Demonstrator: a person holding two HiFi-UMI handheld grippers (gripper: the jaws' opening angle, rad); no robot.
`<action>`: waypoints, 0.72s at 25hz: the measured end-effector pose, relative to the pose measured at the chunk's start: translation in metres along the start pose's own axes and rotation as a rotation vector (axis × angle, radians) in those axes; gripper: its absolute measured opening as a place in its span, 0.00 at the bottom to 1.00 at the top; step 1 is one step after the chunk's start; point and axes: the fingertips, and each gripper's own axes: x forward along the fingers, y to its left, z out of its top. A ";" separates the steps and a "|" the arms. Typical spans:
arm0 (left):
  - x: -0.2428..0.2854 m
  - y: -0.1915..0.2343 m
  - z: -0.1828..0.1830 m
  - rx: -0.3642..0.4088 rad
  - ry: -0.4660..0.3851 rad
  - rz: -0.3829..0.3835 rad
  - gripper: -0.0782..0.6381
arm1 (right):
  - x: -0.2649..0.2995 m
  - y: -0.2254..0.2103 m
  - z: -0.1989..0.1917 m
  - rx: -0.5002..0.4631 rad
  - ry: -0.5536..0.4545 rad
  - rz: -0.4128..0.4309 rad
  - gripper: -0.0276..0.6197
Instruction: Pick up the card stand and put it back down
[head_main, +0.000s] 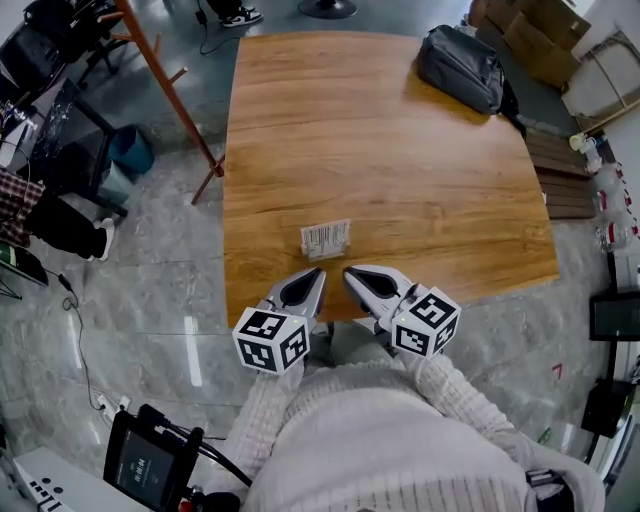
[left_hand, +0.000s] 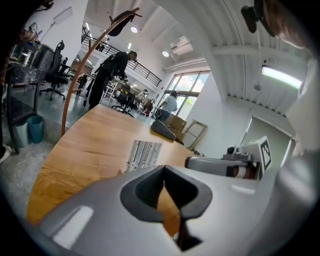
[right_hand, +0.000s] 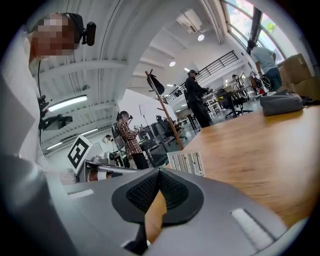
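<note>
Black-striped white card stand (head_main: 325, 238)

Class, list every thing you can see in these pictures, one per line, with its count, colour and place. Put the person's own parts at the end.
table: one, brown wood, middle of the head view.
card stand: one, white with dark stripes, on the table near its near edge, just ahead of both grippers.
bag: one, dark grey, on the table's far right corner.
bin: one, blue, on the floor left of the table.
cardboard boxes: a few, brown, beyond the far right corner.
tablet: one, black, lower left.
left gripper: one, grey, shut and empty, at the near edge.
right gripper: one, grey, shut and empty, beside it.
sleeves: two, cream knit, bottom.
</note>
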 end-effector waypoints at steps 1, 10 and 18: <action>0.003 0.002 0.000 -0.002 0.007 -0.003 0.12 | 0.004 -0.002 -0.001 0.000 0.007 0.006 0.04; 0.009 0.007 -0.006 -0.017 0.023 -0.006 0.12 | 0.016 -0.001 -0.011 0.028 0.060 0.059 0.04; 0.009 0.018 -0.028 -0.038 0.089 0.020 0.12 | 0.012 -0.007 -0.025 0.038 0.086 0.072 0.04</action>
